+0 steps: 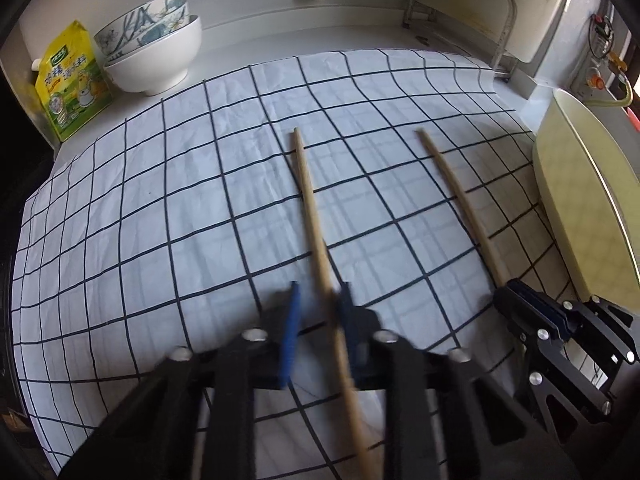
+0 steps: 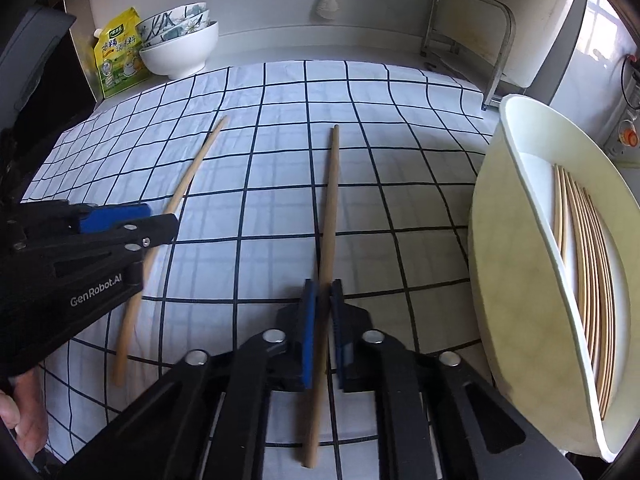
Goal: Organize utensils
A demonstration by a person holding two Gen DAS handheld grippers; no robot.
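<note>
Chopsticks could have slipped, because the left gripper (image 1: 316,300) was clenched on one chopstick (image 1: 310,208) and the right gripper (image 2: 323,304) on the other chopstick (image 2: 329,208), both thin sticks near the desk's right edge beside the tray (image 2: 516,248).

A pale countertop (image 1: 320,26) carries a white cloth with a dark grid pattern (image 1: 160,220). Two long wooden chopsticks (image 2: 329,208) (image 2: 188,178) lie on the cloth, apart. A cream oval tray (image 2: 508,240) sits at its right edge. Behind, on bare counter, stand stacked bowls (image 1: 156,60) and a yellow-green pouch (image 1: 72,80).
</note>
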